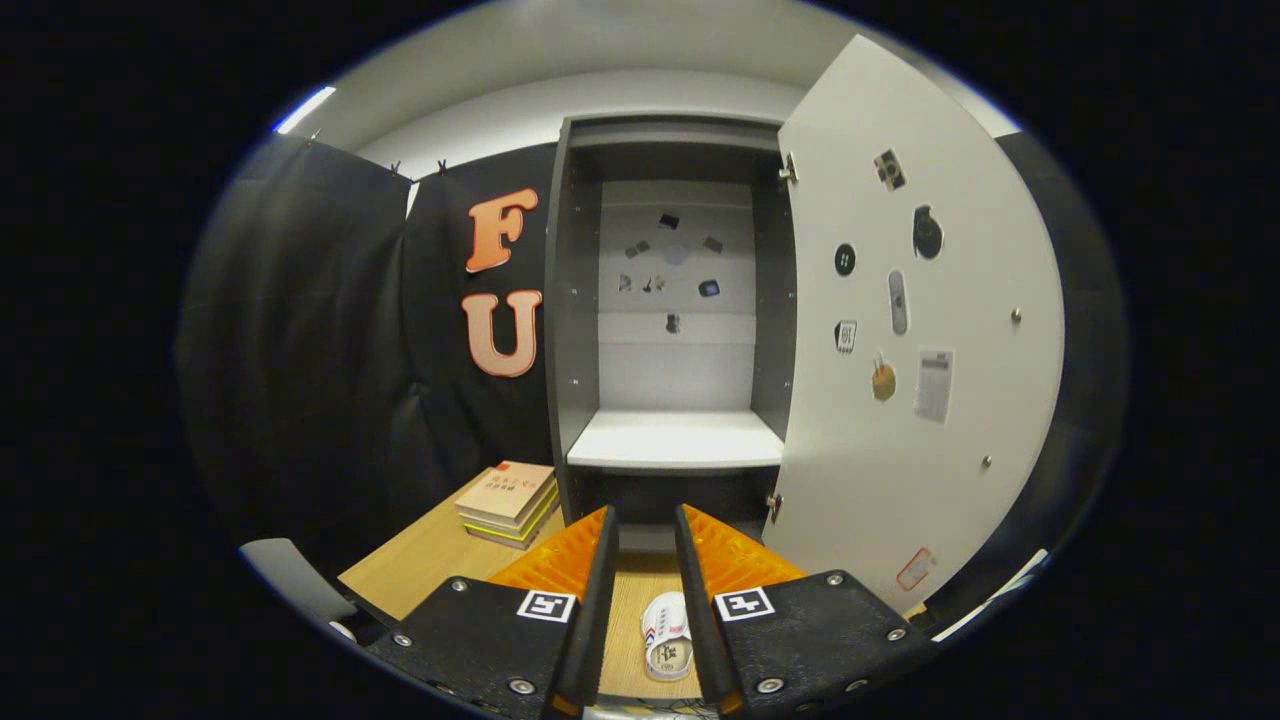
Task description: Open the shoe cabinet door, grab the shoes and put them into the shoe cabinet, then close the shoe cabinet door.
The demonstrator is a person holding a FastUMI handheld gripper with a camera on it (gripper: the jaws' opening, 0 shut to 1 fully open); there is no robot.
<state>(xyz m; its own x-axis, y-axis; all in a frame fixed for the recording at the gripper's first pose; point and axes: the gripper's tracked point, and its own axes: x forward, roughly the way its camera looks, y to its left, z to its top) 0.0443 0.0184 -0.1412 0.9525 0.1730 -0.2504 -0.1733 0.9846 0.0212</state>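
Observation:
The dark grey shoe cabinet [572,330] stands straight ahead. Its door [930,450] is swung wide open to the right, with stickers on the inner face. Inside, a white shelf [672,440] lies bare below a white back panel with small stickers. My gripper [645,512] points at the cabinet's lower part, its orange fingers [560,555] a narrow gap apart with nothing between the tips. A white shoe [668,635] with red and blue marks lies on the wooden table [430,560]. I see it low down through the gap between the finger bases, apart from the fingers.
A stack of books [508,503] sits on the table, left of the cabinet's foot. A grey curved edge [290,575], perhaps a chair back, shows at the table's near left. The open door's edge stands close to the right finger.

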